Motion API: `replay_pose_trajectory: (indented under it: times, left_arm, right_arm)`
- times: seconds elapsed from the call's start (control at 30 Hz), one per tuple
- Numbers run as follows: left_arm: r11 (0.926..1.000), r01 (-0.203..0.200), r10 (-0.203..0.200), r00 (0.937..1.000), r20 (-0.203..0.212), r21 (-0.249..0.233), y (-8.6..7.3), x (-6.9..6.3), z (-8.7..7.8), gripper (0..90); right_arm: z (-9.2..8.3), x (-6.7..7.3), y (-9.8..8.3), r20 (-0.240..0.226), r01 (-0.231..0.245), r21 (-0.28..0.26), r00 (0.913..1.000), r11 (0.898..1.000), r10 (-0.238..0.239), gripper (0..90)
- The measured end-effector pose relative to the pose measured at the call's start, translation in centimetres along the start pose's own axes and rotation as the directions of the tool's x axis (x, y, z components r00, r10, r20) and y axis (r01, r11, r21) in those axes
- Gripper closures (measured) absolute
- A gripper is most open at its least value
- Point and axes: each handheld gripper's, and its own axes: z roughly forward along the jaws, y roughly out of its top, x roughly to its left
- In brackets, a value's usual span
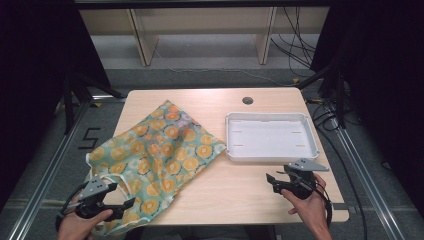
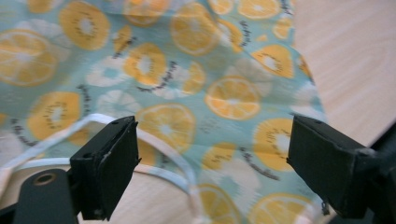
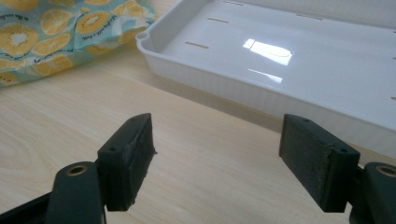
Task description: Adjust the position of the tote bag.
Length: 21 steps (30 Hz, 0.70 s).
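Fruit-print bag (image 1: 160,160) lies over tabletop (image 1: 235,190) left half, hanging off front-left corner. Left gripper (image 1: 122,197) jaws apart above its white handle (image 2: 140,135). Right gripper (image 1: 272,182) jaws apart, empty, near front-right corner, just before white tray (image 1: 270,156).

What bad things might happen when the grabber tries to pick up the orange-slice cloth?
The left gripper hangs open over the cloth, right by its thin white strap; it might pinch only the strap, so the cloth dangles. The cloth's near corner hangs off the table, so a tug could slide it to the floor. Dragged sideways, it might bump the white tray close beside it.
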Motion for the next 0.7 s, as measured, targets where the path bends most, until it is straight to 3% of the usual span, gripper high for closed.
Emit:
replay_pose_trajectory:
  times: [0.07, 0.1, 0.13, 0.2, 0.23, 0.27, 0.3, 0.37, 0.4, 0.43, 0.5, 0.53, 0.57, 0.6, 0.63, 0.7]
  left_arm:
    - [0.9997, -0.019, 0.019, 0.9995, 0.025, 0.017, 0.0, -0.6, 0.1, 15.8]
    - [0.9993, -0.024, 0.023, 0.9990, 0.038, 0.029, 0.1, -0.9, 0.2, 16.4]
    - [0.9998, -0.003, 0.002, 0.9989, 0.048, 0.021, 0.0, -1.3, 0.4, 17.9]
    - [0.9999, -0.012, 0.012, 0.9968, 0.079, 0.009, -0.1, -1.8, 0.8, 19.9]
    - [0.9989, -0.012, 0.008, 0.9961, 0.088, 0.044, -0.1, -2.2, 0.9, 20.0]
    - [0.9984, -0.019, 0.013, 0.9952, 0.097, 0.053, -0.1, -2.4, 1.0, 20.0]
    - [0.9975, -0.030, 0.022, 0.9925, 0.120, 0.064, -0.1, -2.9, 1.3, 20.0]
    - [0.9937, -0.069, 0.057, 0.9905, 0.125, 0.089, 0.0, -3.5, 1.7, 20.9]
    - [0.9893, -0.097, 0.082, 0.9879, 0.131, 0.109, 0.0, -4.0, 2.0, 21.0]
    - [0.9834, -0.131, 0.115, 0.9851, 0.128, 0.126, 0.1, -4.2, 2.2, 20.9]
    - [0.9769, -0.157, 0.138, 0.9815, 0.132, 0.145, 0.1, -4.8, 2.9, 21.7]
    - [0.9690, -0.181, 0.160, 0.9781, 0.134, 0.168, 0.2, -5.0, 3.3, 23.2]
    - [0.9595, -0.207, 0.183, 0.9738, 0.135, 0.191, 0.3, -5.3, 3.8, 35.2]
    - [0.9595, -0.207, 0.183, 0.9738, 0.135, 0.191, 0.3, -5.3, 3.8, 39.3]
    - [0.9546, -0.216, 0.190, 0.9723, 0.136, 0.205, 0.3, -5.3, 4.1, 39.3]
    - [0.9289, -0.255, 0.213, 0.9612, 0.175, 0.269, 0.6, -5.2, 4.7, 51.1]
  right_arm:
    - [-0.2, 0.3, 0.0, 0.001, -0.039, 0.025, 0.9993, 0.999, 0.039, 26.9]
    - [-0.1, 0.2, 0.0, 0.002, -0.031, 0.009, 0.9995, 0.999, 0.031, 26.9]
    - [-0.1, 0.2, 0.0, 0.002, -0.031, 0.009, 0.9995, 0.999, 0.031, 26.9]
    - [-0.1, 0.2, 0.0, -0.002, -0.033, 0.013, 0.9994, 0.999, 0.033, 26.9]
    - [-0.1, 0.2, 0.0, -0.001, -0.029, 0.008, 0.9996, 1.000, 0.029, 26.9]
    - [-0.1, 0.0, 0.0, 0.002, 0.008, 0.003, 1.0000, 1.000, -0.008, 26.9]
    - [-0.1, 0.0, 0.1, 0.002, 0.006, 0.011, 1.0000, 1.000, -0.006, 26.9]
    - [0.0, 0.2, 0.0, 0.006, -0.018, 0.021, 0.9998, 1.000, 0.018, 26.9]
    - [0.1, -0.1, 0.0, 0.008, 0.015, 0.014, 0.9998, 1.000, -0.015, 26.9]
    - [0.0, 0.2, 0.0, -0.008, -0.021, 0.020, 0.9997, 1.000, 0.021, 26.9]
    - [0.2, -0.1, -0.1, -0.017, -0.001, 0.010, 0.9999, 1.000, 0.001, 26.9]
    - [0.1, -0.1, -0.1, -0.016, -0.002, 0.016, 0.9999, 1.000, 0.002, 26.9]
    - [0.1, 0.0, 0.0, -0.027, -0.018, 0.022, 0.9995, 1.000, 0.018, 26.9]
    - [0.1, 0.0, 0.0, -0.027, -0.018, 0.022, 0.9995, 1.000, 0.018, 26.9]
    - [0.1, 0.3, 0.0, -0.022, -0.042, 0.032, 0.9988, 0.999, 0.043, 26.9]
    - [0.2, -0.1, -0.1, -0.003, 0.017, 0.013, 0.9999, 1.000, -0.017, 26.9]
